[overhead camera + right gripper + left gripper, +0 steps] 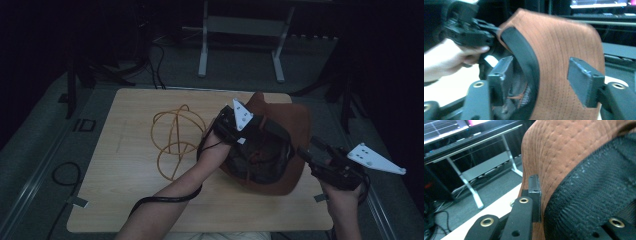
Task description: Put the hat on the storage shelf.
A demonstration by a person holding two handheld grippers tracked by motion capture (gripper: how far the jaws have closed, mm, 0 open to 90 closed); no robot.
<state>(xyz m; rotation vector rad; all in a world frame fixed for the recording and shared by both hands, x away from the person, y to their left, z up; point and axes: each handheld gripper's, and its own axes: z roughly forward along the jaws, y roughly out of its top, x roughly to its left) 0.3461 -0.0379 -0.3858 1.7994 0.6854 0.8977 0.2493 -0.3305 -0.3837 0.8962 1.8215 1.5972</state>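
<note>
Pinching the brown hat [287, 132] at its far brim, the left gripper [235, 131] has its jaws clamped shut to keep it tilted above the tabletop [125, 200]. The right gripper [544, 82] has its jaws apart astride the near brim, not pressing, probably to regrip.

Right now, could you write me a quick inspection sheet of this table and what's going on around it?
Surface: pale wooden table.
Job's things: brown hat, upside down, dark lining showing.
Clutter: wire ball frame left of the hat.
Grippers: left gripper shut on the hat's edge; right gripper open, its jaws astride the brim without pressing.
Cables: black cable trailing under the left forearm; loose loops on the floor.
Surroundings: grey carpet, metal table legs behind.
</note>
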